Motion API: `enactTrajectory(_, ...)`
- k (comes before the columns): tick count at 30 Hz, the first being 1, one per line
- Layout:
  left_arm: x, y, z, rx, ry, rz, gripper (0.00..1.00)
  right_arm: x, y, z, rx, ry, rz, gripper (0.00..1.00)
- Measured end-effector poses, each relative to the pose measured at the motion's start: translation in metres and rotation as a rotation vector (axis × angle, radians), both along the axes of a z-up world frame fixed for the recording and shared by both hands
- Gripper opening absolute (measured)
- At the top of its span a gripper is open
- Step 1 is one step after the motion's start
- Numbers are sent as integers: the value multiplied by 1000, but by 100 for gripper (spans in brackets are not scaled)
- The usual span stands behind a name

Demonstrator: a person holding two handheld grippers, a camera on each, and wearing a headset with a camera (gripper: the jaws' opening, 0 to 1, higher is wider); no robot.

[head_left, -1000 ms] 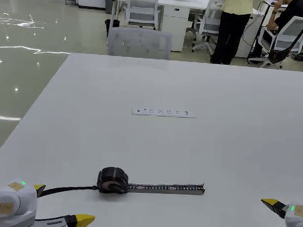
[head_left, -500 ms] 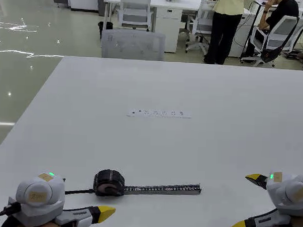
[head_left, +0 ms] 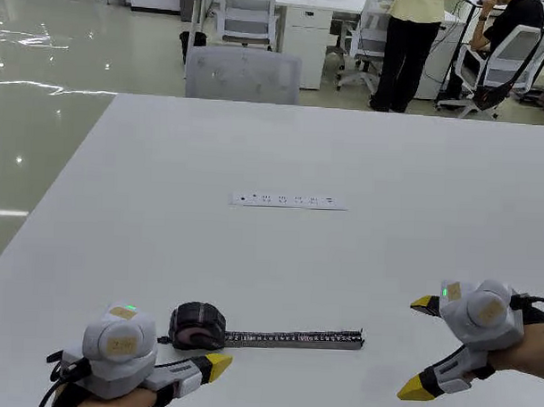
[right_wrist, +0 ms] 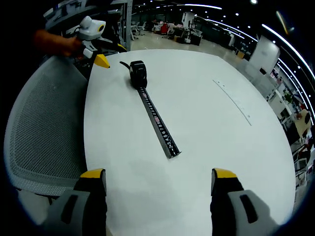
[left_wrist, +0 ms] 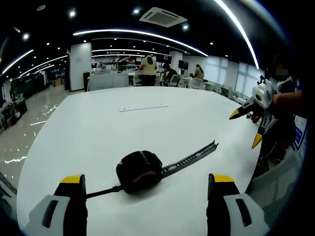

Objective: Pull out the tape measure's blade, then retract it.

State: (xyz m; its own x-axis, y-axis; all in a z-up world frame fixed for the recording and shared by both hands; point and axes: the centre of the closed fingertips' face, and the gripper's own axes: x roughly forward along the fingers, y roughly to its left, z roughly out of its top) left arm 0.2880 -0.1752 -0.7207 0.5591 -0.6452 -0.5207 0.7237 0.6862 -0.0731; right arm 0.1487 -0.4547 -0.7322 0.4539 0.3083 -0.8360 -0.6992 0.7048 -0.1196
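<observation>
Tape measure, case left, blade running rightward, left tongs and right tongs spread

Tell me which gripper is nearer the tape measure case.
Left. The left gripper sits right beside the tape measure case; the right gripper hangs past the far end of the blade.

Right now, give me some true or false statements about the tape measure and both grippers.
1. The tape measure's blade lies extended on the white table. True.
2. The right gripper is shut on the blade's tip. False: it is open, clear of the blade.
3. The left gripper is open, near the case. True.
4. In the head view, the case is at the blade's right end. False: the left end.
</observation>
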Motion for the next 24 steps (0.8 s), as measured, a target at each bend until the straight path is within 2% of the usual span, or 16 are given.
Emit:
enactTrajectory(2, 5, -1, 1, -14, -14, 22, 100, 7, 0, -2, -1, 24, 6, 87)
enactTrajectory(3, 10, -6, 7, -54, -48, 30, 100, 11, 1, -3, -5, 26, 20, 86)
enactTrajectory(6, 13, -10, 8, -54, -70, 38, 100, 20, 3, -8, -12, 42, 52, 84)
enactTrajectory(10, 17, -14, 2, -30, -76, 52, 100, 32, 7, -12, -26, 50, 95, 81)
enactTrajectory(13, 14, -18, -4, -37, -64, 62, 100, 40, 8, -19, -57, 61, 166, 78)
enactTrajectory(16, 12, -19, -11, -14, -84, 69, 100, 45, 10, -27, -68, 85, 209, 76)
enactTrajectory(19, 10, -19, -18, -18, -62, 73, 100, 46, 9, -34, -90, 109, 243, 74)
enactTrajectory(20, 9, -19, -19, -13, -57, 72, 100, 47, 9, -35, -95, 111, 246, 73)
enactTrajectory(22, 11, -17, -19, -7, -69, 77, 100, 48, 8, -39, -90, 116, 242, 70)
enactTrajectory(24, 15, -15, -20, -15, -59, 101, 100, 48, 8, -43, -89, 121, 237, 68)
